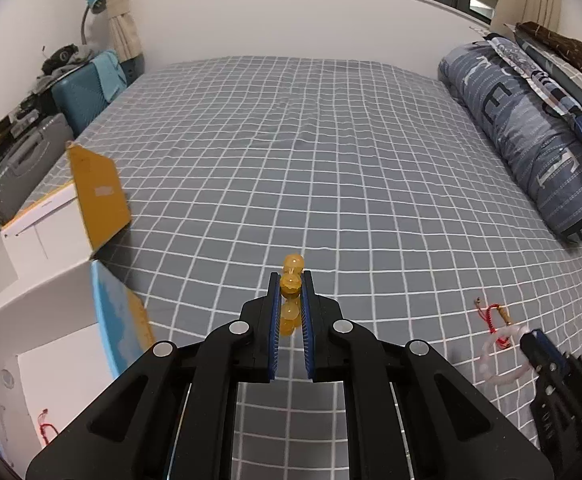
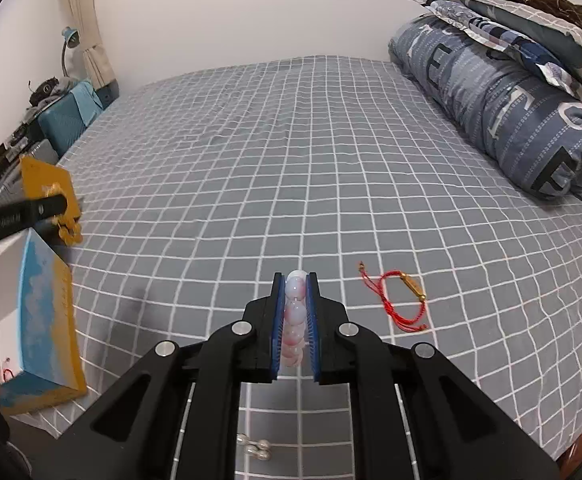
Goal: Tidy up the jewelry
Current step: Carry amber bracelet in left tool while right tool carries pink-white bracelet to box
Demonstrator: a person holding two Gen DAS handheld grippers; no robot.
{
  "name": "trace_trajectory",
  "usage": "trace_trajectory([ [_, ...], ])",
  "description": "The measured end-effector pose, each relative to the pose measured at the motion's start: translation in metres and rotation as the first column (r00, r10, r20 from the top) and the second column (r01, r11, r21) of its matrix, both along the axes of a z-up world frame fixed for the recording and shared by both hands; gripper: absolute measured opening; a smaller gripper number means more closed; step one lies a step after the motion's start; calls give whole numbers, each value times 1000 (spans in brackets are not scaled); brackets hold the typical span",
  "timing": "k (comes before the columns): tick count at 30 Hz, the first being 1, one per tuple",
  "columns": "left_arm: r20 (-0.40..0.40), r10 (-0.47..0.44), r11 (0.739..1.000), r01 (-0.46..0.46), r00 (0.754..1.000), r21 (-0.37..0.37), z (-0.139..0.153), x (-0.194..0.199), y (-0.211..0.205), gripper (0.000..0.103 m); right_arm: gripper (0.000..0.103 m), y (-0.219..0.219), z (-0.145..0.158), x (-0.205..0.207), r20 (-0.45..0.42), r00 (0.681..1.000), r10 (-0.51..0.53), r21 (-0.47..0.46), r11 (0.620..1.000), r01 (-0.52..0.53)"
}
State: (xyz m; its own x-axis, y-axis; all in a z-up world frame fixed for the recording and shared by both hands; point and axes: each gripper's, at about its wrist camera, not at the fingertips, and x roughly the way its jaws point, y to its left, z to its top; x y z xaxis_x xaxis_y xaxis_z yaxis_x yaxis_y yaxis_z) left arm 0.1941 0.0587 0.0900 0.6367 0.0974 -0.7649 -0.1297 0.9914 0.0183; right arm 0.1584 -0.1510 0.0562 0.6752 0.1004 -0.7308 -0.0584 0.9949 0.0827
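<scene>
The left claw point(image 1: 290, 285) is clamped on a yellow bead bracelet point(image 1: 291, 276), held above the checked bed point(image 1: 331, 160), near an open box point(image 1: 71, 216) at the bed's left edge; the right claw point(image 2: 295, 286) is clamped on a pink bead bracelet point(image 2: 295, 312), also off the sheet; a red cord bracelet point(image 2: 399, 300) lies on the bed just right of it; small silver beads point(image 2: 257, 450) lie beneath the right claw.
</scene>
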Motion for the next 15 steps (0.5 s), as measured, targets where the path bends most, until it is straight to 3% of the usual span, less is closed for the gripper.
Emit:
trace_trajectory([
  [15, 14, 77, 997, -77, 997, 7, 3, -38, 48, 9, 10, 57, 25, 5, 41, 995, 90, -13, 996, -90],
])
